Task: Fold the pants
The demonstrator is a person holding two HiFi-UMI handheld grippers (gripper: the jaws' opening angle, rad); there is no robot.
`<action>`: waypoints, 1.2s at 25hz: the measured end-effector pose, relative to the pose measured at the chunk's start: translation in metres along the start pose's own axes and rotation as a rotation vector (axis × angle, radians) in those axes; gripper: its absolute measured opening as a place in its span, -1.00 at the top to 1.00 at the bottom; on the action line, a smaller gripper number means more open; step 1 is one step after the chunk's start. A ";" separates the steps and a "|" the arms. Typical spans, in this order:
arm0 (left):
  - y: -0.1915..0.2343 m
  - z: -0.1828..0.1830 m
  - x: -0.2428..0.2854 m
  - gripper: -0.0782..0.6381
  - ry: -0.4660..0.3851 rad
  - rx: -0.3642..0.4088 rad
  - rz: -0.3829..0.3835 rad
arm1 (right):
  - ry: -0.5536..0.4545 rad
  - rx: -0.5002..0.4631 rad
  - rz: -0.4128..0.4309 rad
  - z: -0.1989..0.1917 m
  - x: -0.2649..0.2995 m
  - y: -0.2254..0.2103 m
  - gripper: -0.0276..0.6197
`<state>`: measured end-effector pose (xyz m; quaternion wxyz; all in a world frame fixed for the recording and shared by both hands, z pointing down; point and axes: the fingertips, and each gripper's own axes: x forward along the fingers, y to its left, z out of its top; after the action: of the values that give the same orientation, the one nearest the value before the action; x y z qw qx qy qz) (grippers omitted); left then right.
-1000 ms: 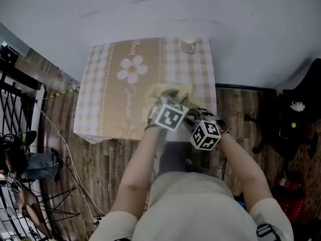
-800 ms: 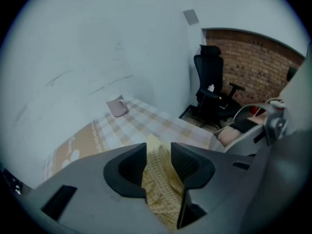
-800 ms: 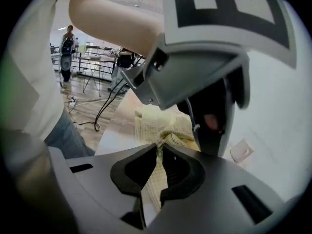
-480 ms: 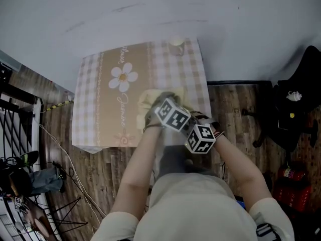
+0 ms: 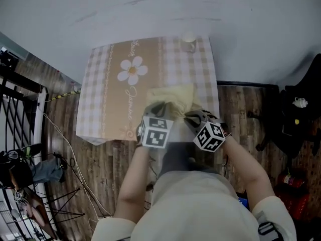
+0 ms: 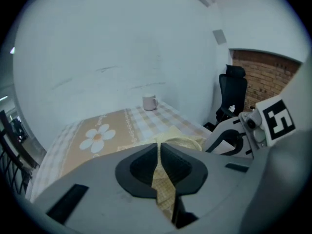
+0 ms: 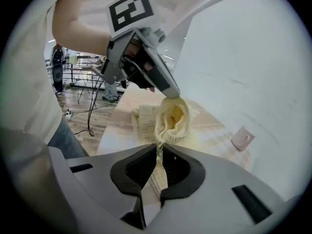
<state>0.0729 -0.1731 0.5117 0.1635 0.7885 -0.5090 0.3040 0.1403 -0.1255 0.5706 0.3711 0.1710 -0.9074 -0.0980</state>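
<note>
The pale yellow checked pants [image 5: 171, 95] lie bunched on the near right part of the table [image 5: 105, 99]. My left gripper [image 5: 158, 110] holds the near edge of the pants; its jaws are closing with a strip of fabric [image 6: 163, 183] pinched between the pads. Just to its right, my right gripper [image 5: 190, 116] is shut on another fold of the pants [image 7: 171, 117]. In the right gripper view the cloth hangs stretched between that gripper [image 7: 159, 156] and my left gripper [image 7: 167, 94]. The left gripper view looks along its own jaws [image 6: 160, 152] to the pants [image 6: 179, 141].
The tablecloth is checked with a daisy print [image 5: 132, 70]. A pale mug [image 5: 188, 42] stands at the table's far right edge. A black office chair [image 5: 300, 109] is on the right, and a black metal rack [image 5: 15, 92] and cables on the wooden floor at left.
My left gripper has drawn back toward me and to the left, and its jaws have shut on the pants' edge. More yellow cloth now shows. The right gripper has stayed put.
</note>
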 end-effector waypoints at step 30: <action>-0.022 -0.109 -0.052 0.72 0.048 -0.344 0.076 | -0.054 0.406 -0.094 -0.013 -0.026 0.011 0.67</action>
<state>0.0430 -0.0652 0.5628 0.2963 0.7216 -0.5790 0.2371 0.1639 -0.1062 0.5661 0.2996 0.2818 -0.9092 0.0649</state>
